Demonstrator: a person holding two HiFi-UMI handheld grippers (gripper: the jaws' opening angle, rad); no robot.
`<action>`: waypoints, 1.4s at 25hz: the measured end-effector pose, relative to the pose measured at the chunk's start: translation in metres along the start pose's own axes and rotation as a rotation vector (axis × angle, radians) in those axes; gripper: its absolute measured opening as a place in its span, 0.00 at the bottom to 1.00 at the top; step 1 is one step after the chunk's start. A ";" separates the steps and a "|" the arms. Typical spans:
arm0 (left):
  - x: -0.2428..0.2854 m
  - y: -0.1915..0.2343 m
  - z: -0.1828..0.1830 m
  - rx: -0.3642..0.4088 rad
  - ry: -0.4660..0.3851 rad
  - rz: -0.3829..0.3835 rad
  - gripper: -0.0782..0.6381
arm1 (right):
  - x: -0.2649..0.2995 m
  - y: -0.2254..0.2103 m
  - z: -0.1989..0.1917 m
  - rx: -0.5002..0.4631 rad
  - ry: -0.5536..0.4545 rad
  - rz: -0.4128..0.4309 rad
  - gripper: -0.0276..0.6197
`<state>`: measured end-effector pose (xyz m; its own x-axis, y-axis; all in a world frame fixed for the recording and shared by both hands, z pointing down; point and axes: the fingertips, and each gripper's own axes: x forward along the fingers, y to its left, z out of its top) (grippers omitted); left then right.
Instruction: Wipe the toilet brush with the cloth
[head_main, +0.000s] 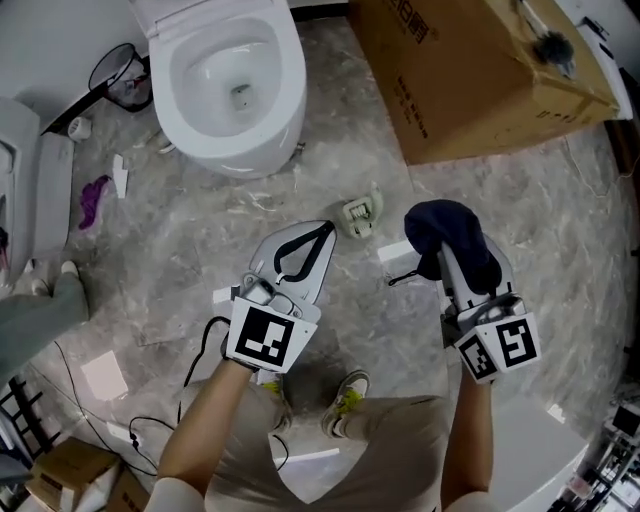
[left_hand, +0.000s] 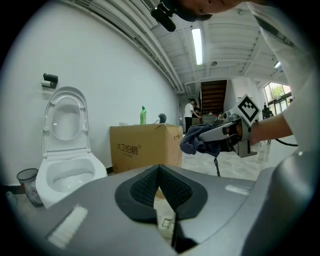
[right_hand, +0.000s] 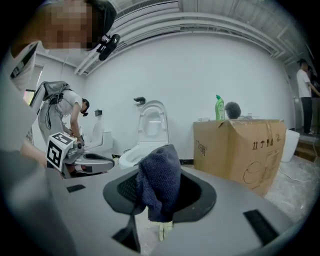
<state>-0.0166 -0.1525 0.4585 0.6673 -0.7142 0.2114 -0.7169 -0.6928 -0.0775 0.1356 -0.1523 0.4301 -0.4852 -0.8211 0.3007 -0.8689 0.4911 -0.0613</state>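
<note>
Clenched the dark cloth (head_main: 455, 235) in the right tool (right_hand: 160, 197), held the left tool (left_hand: 160, 187) shut on nothing, and, with the toilet brush (head_main: 550, 44) seemingly lying on the cardboard box (head_main: 470, 90) well apart, probably needed that left tool opened for its handle first.

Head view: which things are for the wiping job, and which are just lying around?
For the job: dark cloth, held in the right hand-held gripper; bristly brush on the cardboard box.
Just lying about: toilet, bin, green bottle, purple scrap.
</note>
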 end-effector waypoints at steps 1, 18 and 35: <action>0.002 -0.002 -0.012 -0.003 -0.006 -0.002 0.10 | 0.005 -0.002 -0.012 -0.003 0.001 0.001 0.27; 0.053 0.011 -0.100 -0.011 -0.106 -0.065 0.10 | 0.071 -0.006 -0.061 -0.157 -0.115 0.064 0.27; 0.084 0.003 -0.134 -0.182 -0.106 -0.062 0.10 | 0.113 -0.008 -0.087 -0.186 -0.124 0.011 0.27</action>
<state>0.0100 -0.2011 0.6065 0.7220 -0.6837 0.1062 -0.6919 -0.7133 0.1114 0.0962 -0.2243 0.5473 -0.5124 -0.8394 0.1810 -0.8363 0.5357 0.1166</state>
